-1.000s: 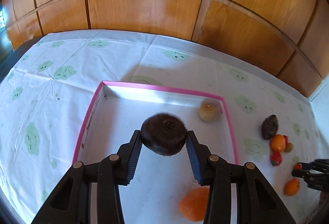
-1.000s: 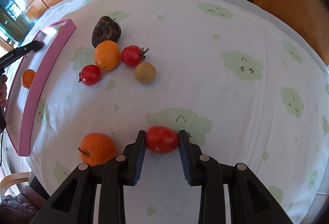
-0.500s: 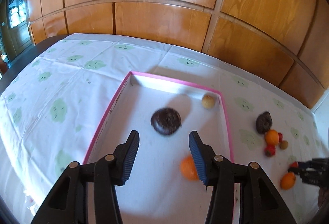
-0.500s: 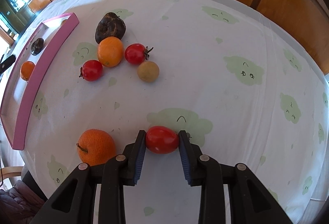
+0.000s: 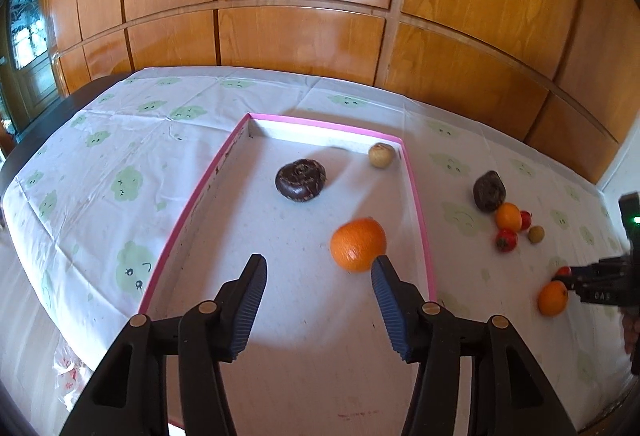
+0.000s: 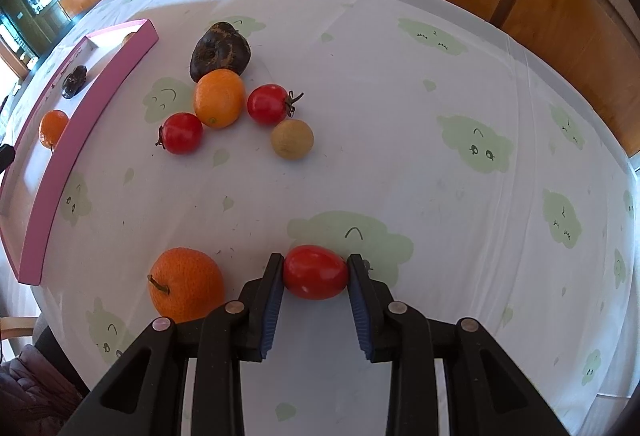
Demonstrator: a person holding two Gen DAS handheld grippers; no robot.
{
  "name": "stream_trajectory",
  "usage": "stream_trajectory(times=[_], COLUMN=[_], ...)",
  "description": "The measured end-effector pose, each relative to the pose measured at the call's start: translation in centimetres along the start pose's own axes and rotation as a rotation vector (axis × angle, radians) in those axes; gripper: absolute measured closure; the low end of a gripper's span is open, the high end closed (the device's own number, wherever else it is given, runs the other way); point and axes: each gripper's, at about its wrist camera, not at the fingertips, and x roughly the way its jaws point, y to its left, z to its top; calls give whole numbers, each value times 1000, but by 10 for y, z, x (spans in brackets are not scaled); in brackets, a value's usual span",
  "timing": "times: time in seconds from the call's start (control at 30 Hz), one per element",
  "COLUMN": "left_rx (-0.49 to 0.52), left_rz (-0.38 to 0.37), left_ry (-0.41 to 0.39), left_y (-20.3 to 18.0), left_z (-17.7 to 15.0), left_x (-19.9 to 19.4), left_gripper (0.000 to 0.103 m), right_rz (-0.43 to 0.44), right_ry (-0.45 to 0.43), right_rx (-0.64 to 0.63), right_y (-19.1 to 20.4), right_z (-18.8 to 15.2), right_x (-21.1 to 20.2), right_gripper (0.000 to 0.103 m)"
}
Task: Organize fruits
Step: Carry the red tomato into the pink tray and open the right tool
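Observation:
A pink-rimmed tray (image 5: 418, 196) holds a dark brown fruit (image 5: 300, 180), an orange (image 5: 357, 244) and a small tan fruit (image 5: 381, 155). My left gripper (image 5: 318, 276) is open and empty above the tray's near half. My right gripper (image 6: 315, 273) is shut on a red tomato (image 6: 316, 272) just above the tablecloth. Beside it lies an orange (image 6: 185, 282). Farther off is a cluster: a dark fruit (image 6: 220, 52), an orange (image 6: 219, 98), two tomatoes (image 6: 267, 104) (image 6: 181, 133) and a tan fruit (image 6: 292, 139).
The table has a white cloth with green cloud faces (image 6: 476, 144). Wood panelling (image 5: 304, 36) stands behind it. The tray (image 6: 92, 112) lies left of the fruit cluster in the right wrist view. The table's near edge (image 6: 68, 356) is close to the right gripper.
My left gripper has opened and let go of the dark brown fruit, which now lies in the tray. The gripper has pulled back and up. The right gripper still holds the tomato.

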Motion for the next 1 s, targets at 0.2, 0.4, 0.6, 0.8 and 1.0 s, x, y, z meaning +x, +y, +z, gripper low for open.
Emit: stream_trajectory(times=[0.2,0.4,0.6,0.8,1.0], left_rx=[17,19,14,3,-17], left_rz=[-5,-6,-9,-8,7], left_ry=[5,12,23,25,13], left_y=[-3,-3,-1,3,14], left_z=[-9,-13,-17,-19,-18], left_x=[-4,-4,-3,-3,-5], left_gripper=[47,47,47,47,47], right_rz=[4,13,13,4,48], right_ry=[1,3,3,-5,-137], right_rx=[5,10,7,12,68], right_y=[1,4,1,-4,-4], right_z=[0,-1,0,2,7], right_x=[-4,-6,-6,-7,-47], right_gripper=[71,71,71,72,72])
